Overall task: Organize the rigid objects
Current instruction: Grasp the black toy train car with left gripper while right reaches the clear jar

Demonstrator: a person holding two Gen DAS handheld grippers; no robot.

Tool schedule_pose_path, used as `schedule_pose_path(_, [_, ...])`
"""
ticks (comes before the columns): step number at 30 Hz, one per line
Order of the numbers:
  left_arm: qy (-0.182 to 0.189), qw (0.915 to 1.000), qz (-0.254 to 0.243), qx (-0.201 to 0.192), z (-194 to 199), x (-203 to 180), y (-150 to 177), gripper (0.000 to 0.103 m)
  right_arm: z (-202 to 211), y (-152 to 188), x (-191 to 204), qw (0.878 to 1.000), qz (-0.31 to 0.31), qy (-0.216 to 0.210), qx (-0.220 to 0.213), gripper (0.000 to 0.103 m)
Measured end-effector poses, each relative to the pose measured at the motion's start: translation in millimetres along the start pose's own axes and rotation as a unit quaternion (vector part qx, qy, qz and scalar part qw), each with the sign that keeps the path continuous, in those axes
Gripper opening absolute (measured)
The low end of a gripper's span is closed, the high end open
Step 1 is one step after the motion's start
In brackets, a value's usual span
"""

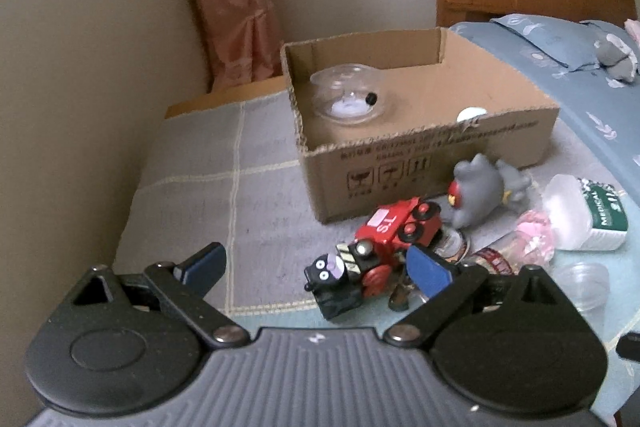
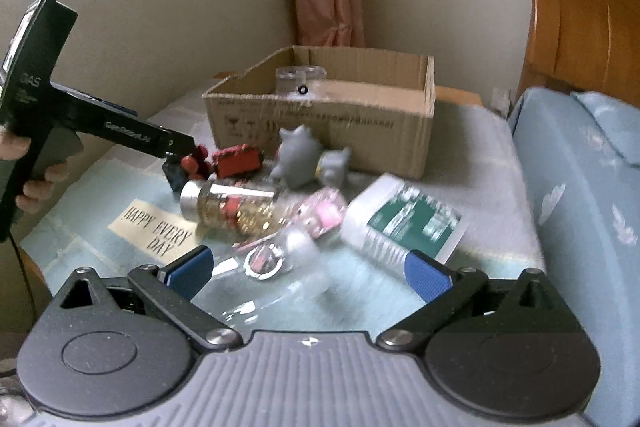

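Observation:
My left gripper (image 1: 318,267) is open just short of a red toy train (image 1: 396,231) with a black front part (image 1: 332,279); its right fingertip overlaps the train's wheels in the left wrist view. Behind the train stands a cardboard box (image 1: 400,163) holding a clear dome (image 1: 348,95). My right gripper (image 2: 310,273) is open above a clear bottle (image 2: 268,259) lying on the bed. Beyond it lie a jar with gold contents (image 2: 232,207), a pink-filled clear bottle (image 2: 324,211), a white bottle with a green label (image 2: 400,223) and a grey toy figure (image 2: 296,159). The left gripper (image 2: 180,145) reaches the train (image 2: 236,159) from the left.
A hand (image 2: 36,187) holds the left gripper's handle. A blue quilt (image 2: 580,187) and wooden headboard (image 2: 580,27) bound the right side, a wall and curtain (image 1: 236,7) the back. A small clear cup (image 1: 584,283) sits near the front right.

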State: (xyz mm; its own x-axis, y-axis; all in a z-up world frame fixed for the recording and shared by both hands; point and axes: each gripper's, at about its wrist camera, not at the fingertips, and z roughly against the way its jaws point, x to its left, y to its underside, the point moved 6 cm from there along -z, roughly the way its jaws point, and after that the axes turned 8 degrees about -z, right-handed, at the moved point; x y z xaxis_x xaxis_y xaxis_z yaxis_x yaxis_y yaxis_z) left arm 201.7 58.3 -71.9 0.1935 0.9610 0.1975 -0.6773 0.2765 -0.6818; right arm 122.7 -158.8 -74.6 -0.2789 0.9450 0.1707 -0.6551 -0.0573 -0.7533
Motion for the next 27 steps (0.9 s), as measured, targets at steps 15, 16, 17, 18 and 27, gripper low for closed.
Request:
schedule_pose_path(15, [-0.001, 0.9965, 0.080, 0.024, -33.8, 24.3, 19.9, 0.097, -12.6, -1.3, 0.6, 1.000, -0.003, 0.017, 0.011, 0.103])
schedule_pose_path(16, [-0.004, 0.9962, 0.083, 0.025, -34.5, 27.8, 20.0, 0.097, -13.4, -1.7, 1.4, 1.000, -0.002, 0.017, 0.012, 0.103])
schedule_pose_path(17, [-0.006, 0.9960, 0.086, 0.025, -35.4, 31.8, 20.1, 0.097, -14.2, -2.0, 2.2, 1.000, -0.001, 0.016, 0.013, 0.103])
schedule_pose_path(18, [-0.009, 0.9958, 0.087, 0.025, -36.6, 35.5, 20.1, 0.097, -15.7, -2.2, 3.4, 1.000, 0.000, 0.014, 0.015, 0.103])
schedule_pose_path(27, [-0.004, 0.9941, 0.107, 0.022, -38.6, 42.2, 31.2, 0.096, -22.9, -0.3, 13.4, 1.000, 0.005, -0.003, 0.026, 0.103])
